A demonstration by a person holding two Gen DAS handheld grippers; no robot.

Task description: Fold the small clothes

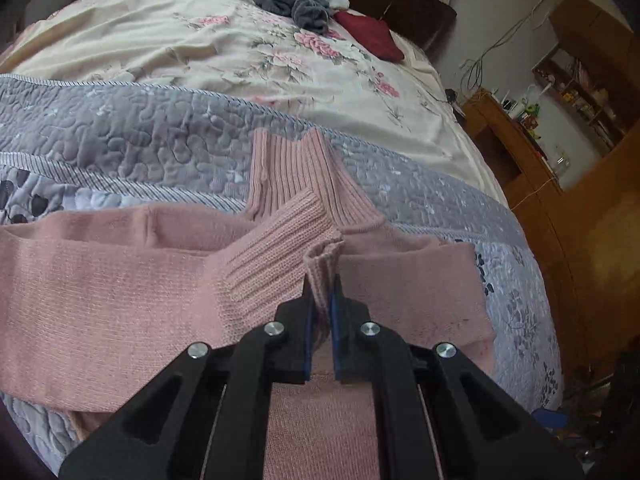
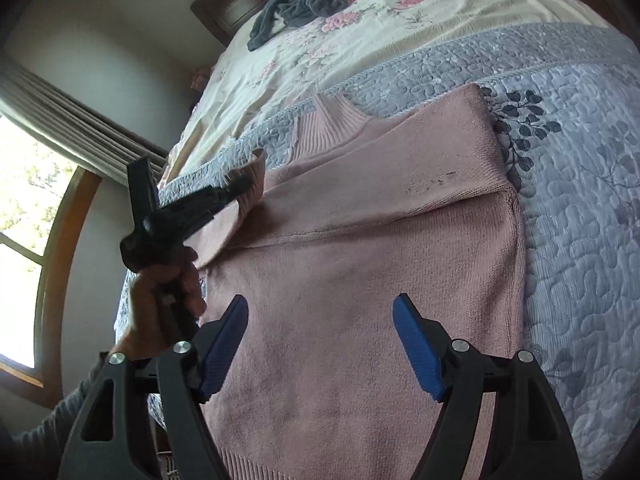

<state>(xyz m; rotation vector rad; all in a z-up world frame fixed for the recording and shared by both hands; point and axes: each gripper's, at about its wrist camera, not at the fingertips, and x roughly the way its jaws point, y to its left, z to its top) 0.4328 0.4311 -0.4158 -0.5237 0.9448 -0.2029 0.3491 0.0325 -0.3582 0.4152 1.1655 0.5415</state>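
One sleeve of the pink sweater [image 2: 360, 264] is already lying folded across the chest toward the 3 o'clock side, while the other sleeve's ribbed cuff [image 1: 324, 276] is being carried inward, so I judge the fold about half done, with the body still needing to be doubled over. Lying flat on the grey quilted bedspread [image 2: 580, 240], the sweater is pointing its turtleneck toward 12 o'clock. Pinching that cuff, the left gripper [image 1: 320, 304] is pressing its jaws nearly together, while the right gripper [image 2: 320, 344] is hovering spread wide over the body, gripping nothing.
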